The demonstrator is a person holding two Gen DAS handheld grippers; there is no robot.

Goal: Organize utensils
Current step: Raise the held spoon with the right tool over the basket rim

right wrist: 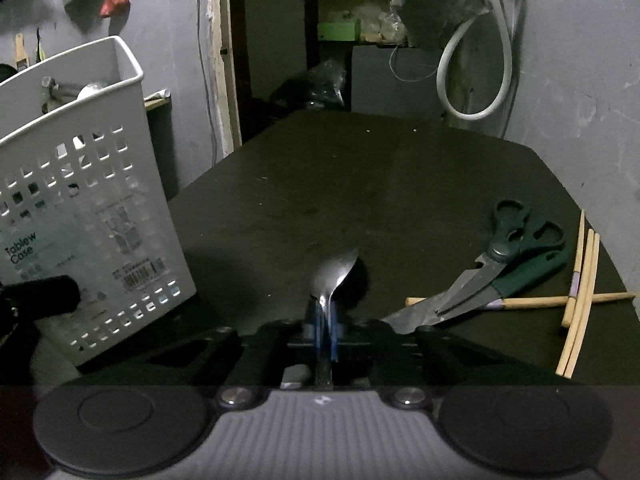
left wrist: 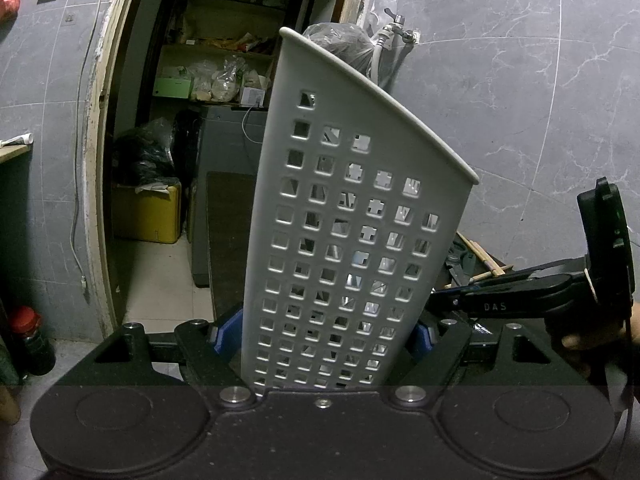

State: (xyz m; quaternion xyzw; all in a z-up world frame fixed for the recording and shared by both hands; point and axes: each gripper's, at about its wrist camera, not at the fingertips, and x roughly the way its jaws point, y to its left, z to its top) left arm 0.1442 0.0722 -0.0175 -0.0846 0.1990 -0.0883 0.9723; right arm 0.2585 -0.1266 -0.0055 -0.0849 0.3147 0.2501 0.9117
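A white perforated utensil basket (left wrist: 348, 216) leans tilted in the left wrist view. My left gripper (left wrist: 324, 336) is shut on its lower part, a blue pad (left wrist: 224, 334) pressing each side. In the right wrist view the same basket (right wrist: 84, 200) stands at the left, with metal utensils (right wrist: 90, 89) showing at its top. My right gripper (right wrist: 326, 320) is shut on the handle of a metal spoon (right wrist: 336, 272), whose bowl sticks out ahead, low over the dark table (right wrist: 360, 184).
Right of the spoon lie dark-handled scissors (right wrist: 520, 236), a green-handled knife (right wrist: 524, 274) and several wooden chopsticks (right wrist: 580, 280). A grey hose (right wrist: 476, 80) hangs on the back wall. An open doorway (left wrist: 208, 160) with shelves is behind the basket.
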